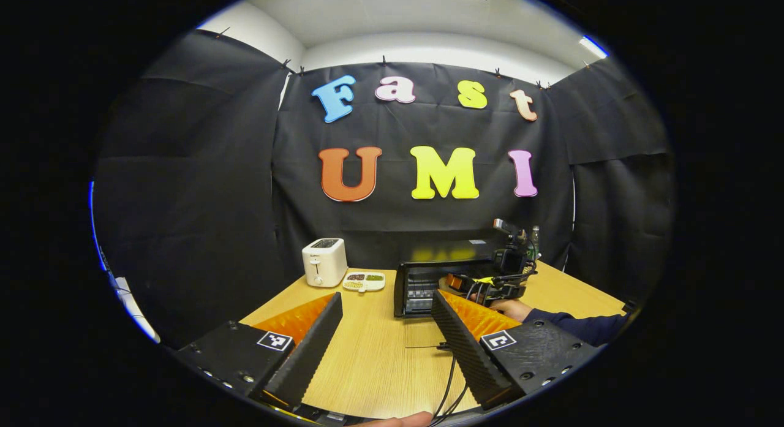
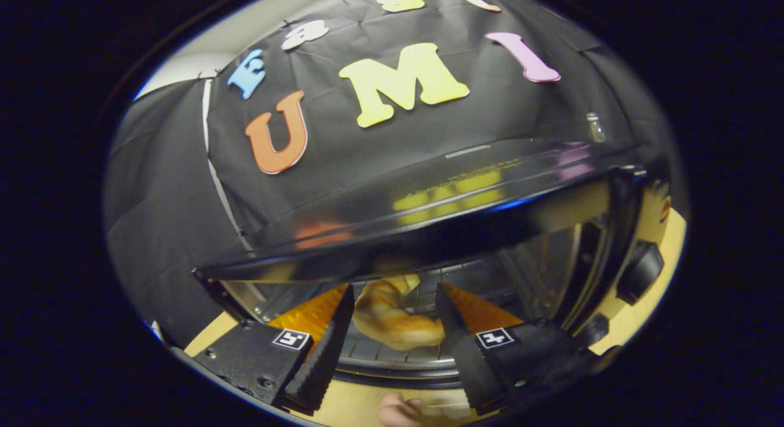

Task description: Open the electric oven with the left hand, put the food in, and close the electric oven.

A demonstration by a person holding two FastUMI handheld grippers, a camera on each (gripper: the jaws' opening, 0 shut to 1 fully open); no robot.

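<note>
Right claw (image 2: 392,329) spread, croissant (image 2: 392,320) between its fingers on oven (image 2: 429,225) rack; left claw (image 1: 386,329) spread above counter (image 1: 380,353).

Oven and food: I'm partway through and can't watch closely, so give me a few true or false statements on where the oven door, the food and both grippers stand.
1. The electric oven has its door open. True: the glass door lies flat on the table.
2. The pastry lies on the table outside the oven. False: it rests on the wire rack inside the oven.
3. The right gripper is at the oven mouth. True: the pastry lies between its spread fingers.
4. The left gripper is clamped on the door. False: it is open, back from the oven.
5. The white toaster stands right of the oven. False: it stands left, by a snack tray.
</note>
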